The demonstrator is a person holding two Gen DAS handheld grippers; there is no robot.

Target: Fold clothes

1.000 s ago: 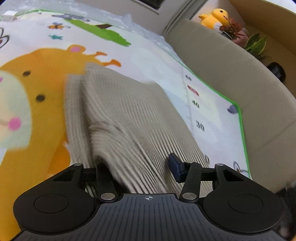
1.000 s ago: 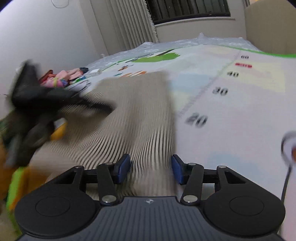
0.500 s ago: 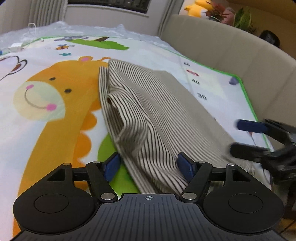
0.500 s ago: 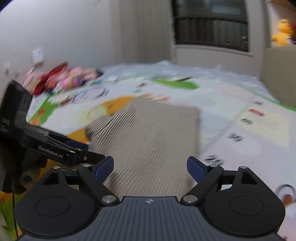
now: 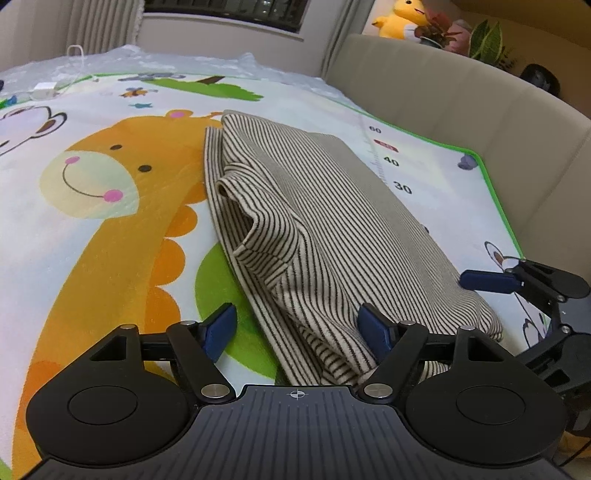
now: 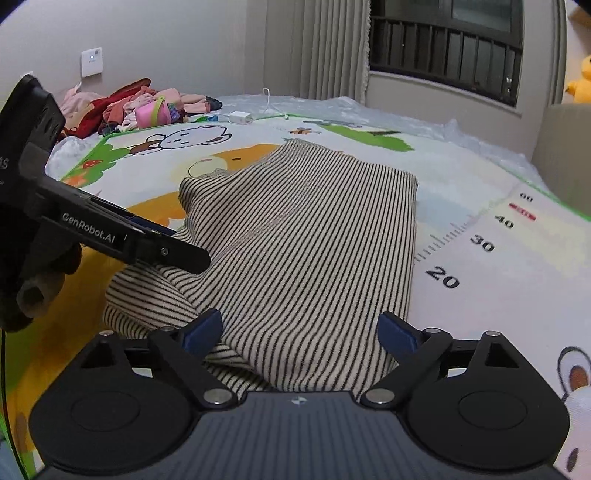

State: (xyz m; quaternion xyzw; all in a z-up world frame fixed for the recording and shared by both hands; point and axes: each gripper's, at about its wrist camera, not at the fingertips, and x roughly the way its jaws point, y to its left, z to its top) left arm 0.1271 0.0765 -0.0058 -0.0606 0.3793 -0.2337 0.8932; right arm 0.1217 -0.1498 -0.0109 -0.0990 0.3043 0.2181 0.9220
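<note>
The striped shirt (image 5: 325, 221) lies folded on the play mat (image 5: 92, 229), a long bundle running from the near edge of the mat up toward the giraffe's head, closer to the mat's green-bordered side by the sofa (image 5: 461, 99) than to the opposite side. The left gripper (image 5: 297, 326) hangs low over the near end of the bundle with its jaws spread wide and nothing between them; one blue pad sits over the green patch of the mat, the other over the striped cloth. Seen from the right wrist, the right gripper (image 6: 303, 330) is likewise wide apart, its pads straddling the near end of the shirt (image 6: 295, 236) without pinching it. The left gripper (image 6: 173, 254) reaches in from the side in that view, its black finger lying just over a raised fold at the shirt's edge, and whether it touches the cloth cannot be told. A loose flap of fabric stands up along the shirt's giraffe-side edge. Off the far corner of the mat sits a pile of clothes (image 6: 136, 107), and a yellow plush toy (image 5: 399, 18) perches behind the sofa.
</note>
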